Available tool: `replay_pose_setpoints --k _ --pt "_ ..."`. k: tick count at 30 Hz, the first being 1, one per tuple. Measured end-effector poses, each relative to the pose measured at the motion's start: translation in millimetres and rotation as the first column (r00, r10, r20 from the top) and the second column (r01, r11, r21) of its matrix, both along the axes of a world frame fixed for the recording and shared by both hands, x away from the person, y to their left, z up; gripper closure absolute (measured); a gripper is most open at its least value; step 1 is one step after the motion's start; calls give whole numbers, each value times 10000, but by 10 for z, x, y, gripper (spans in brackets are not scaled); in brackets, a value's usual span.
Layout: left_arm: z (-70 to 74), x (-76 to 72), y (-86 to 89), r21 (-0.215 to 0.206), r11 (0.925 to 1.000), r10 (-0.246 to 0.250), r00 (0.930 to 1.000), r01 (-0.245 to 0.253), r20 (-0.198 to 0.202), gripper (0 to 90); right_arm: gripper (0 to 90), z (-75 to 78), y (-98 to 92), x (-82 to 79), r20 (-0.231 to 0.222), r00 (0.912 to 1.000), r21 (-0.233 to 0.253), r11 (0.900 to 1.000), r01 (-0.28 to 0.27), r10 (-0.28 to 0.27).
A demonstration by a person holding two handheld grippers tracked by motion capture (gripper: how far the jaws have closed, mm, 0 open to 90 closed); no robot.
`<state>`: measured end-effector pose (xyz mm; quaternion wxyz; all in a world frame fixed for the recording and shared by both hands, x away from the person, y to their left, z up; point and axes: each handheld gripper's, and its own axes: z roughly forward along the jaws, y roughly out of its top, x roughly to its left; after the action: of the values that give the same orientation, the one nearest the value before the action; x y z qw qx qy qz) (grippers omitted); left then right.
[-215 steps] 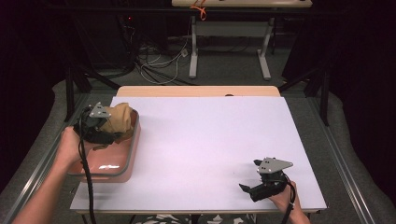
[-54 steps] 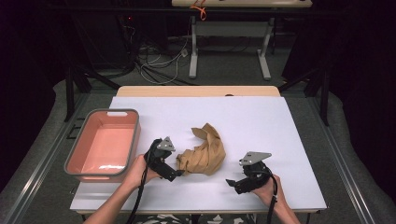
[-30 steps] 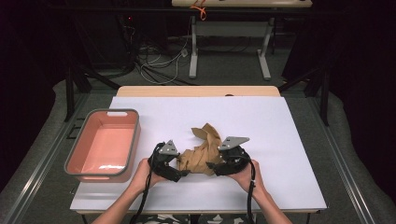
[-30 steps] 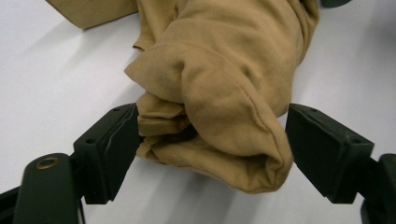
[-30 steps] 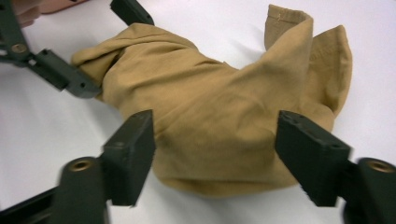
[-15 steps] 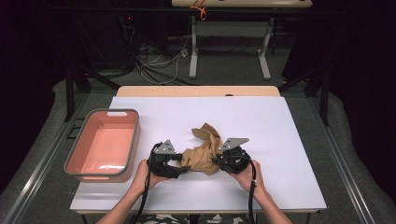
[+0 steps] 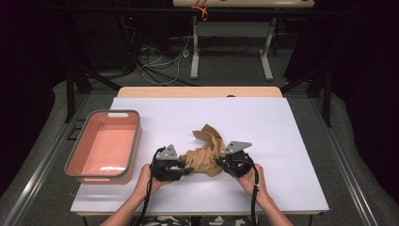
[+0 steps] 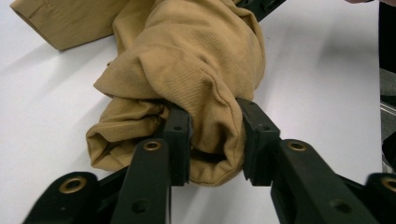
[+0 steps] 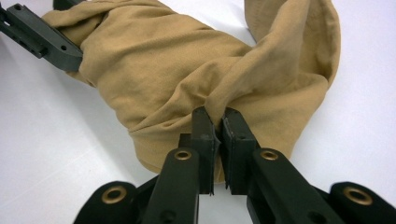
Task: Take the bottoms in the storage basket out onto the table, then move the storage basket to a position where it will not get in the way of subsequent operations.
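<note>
A crumpled tan cloth [image 7: 205, 151] lies bunched on the white table sheet [image 7: 282, 141], near the front edge. My left gripper [image 7: 184, 168] is at its left end. In the left gripper view the jaws [image 8: 212, 140] clamp a thick roll of the cloth [image 8: 187, 56]. At the cloth's right end is my right gripper [image 7: 222, 160]. The right gripper view shows its jaws [image 9: 215, 126] pinched nearly together on a thin fold of the cloth [image 9: 159, 70], with the left gripper's jaw [image 9: 42, 35] at the far end. A hand holds each gripper.
A pink bin [image 7: 136, 136] with a grey rim stands at the left of the table and holds nothing I can see. The far half and the right side of the white sheet are bare. Table legs and cables lie on the floor beyond.
The left gripper carried the cloth from the pink bin to the table's front middle. The right gripper moved left from the front right corner and closed on the cloth's right end.
</note>
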<state>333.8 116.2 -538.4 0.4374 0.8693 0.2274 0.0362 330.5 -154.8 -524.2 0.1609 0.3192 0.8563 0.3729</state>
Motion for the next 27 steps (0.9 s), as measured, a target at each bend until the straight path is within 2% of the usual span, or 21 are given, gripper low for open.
replay_pose_setpoints --k 7,8,16,19,21,22,23,25,26,27 --pt "4 7 19 -86 10000 38 10000 -39 -45 790 858 4 -13 -3 37 9999 -19 9999 146 -146" --pt "-5 4 14 -181 9998 97 10000 -97 14 795 858 5 -12 -4 41 9999 -22 9999 149 -149" --pt "10 -10 16 -178 9998 54 10000 -53 26 789 854 2 -41 -9 -14 9998 32 9998 211 -211" --pt "21 12 37 -144 9999 93 9999 -92 45 682 854 0 -45 -7 -27 9997 6 9997 225 -225" --pt "43 21 69 -293 9992 272 9996 -273 -69 536 855 1 -47 -8 -5 9997 -13 9997 225 -225" --pt "66 31 106 -410 9990 174 9998 -175 -4 469 855 3 -49 -10 -1 9997 -40 9997 238 -238" --pt "84 40 141 -581 9982 144 9998 -135 162 471 855 7 -52 -12 6 9997 -113 9996 252 -252" --pt "114 49 191 -628 9971 425 9991 -420 77 405 856 5 -59 -9 13 9997 -119 9996 259 -259" --pt "116 62 211 -585 9973 456 9988 -446 166 388 856 5 -62 -10 -11 9996 -131 9996 269 -270" --pt "108 60 216 -651 9965 526 9986 -523 27 387 856 6 -63 -13 -26 9996 -150 9995 294 -295"
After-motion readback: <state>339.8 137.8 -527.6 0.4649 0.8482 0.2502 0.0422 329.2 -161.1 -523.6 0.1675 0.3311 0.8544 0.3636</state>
